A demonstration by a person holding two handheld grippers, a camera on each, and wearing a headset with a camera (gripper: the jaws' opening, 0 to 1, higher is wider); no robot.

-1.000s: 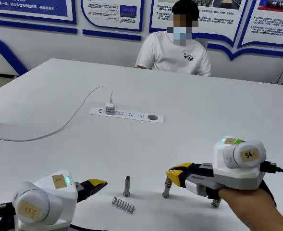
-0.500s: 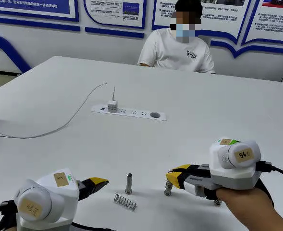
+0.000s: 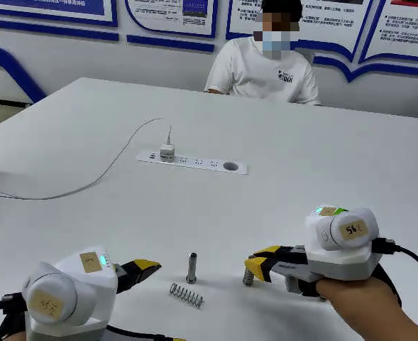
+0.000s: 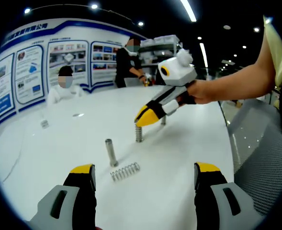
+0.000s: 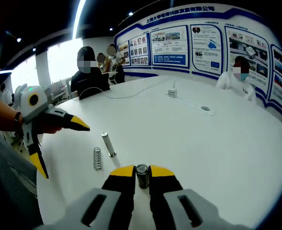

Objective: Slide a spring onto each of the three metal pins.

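A bare metal pin (image 3: 191, 266) stands upright on the white table (image 3: 123, 206), with a loose spring (image 3: 186, 294) lying just in front of it. To their right, my right gripper (image 3: 255, 266) is shut on the spring of a second pin (image 3: 248, 278). In the right gripper view that spring (image 5: 142, 175) sits between the two yellow tips of my right gripper (image 5: 142, 171). My left gripper (image 3: 143, 268) is left of the bare pin. Its jaws stand wide open in the left gripper view (image 4: 144, 169), facing the bare pin (image 4: 111, 152) and loose spring (image 4: 125, 171). A further sprung pin (image 4: 163, 120) stands behind the right gripper (image 4: 152, 111).
A white power strip (image 3: 192, 162) with a plugged charger (image 3: 167, 152) and a trailing cable (image 3: 95, 181) lies mid-table. A person (image 3: 265, 64) sits at the far side. Other people (image 5: 90, 67) sit beyond the table's left end.
The head camera has tilted, so the whole picture has shifted. The right gripper stays at the sprung pin, slightly lower. The left gripper holds its place, open.
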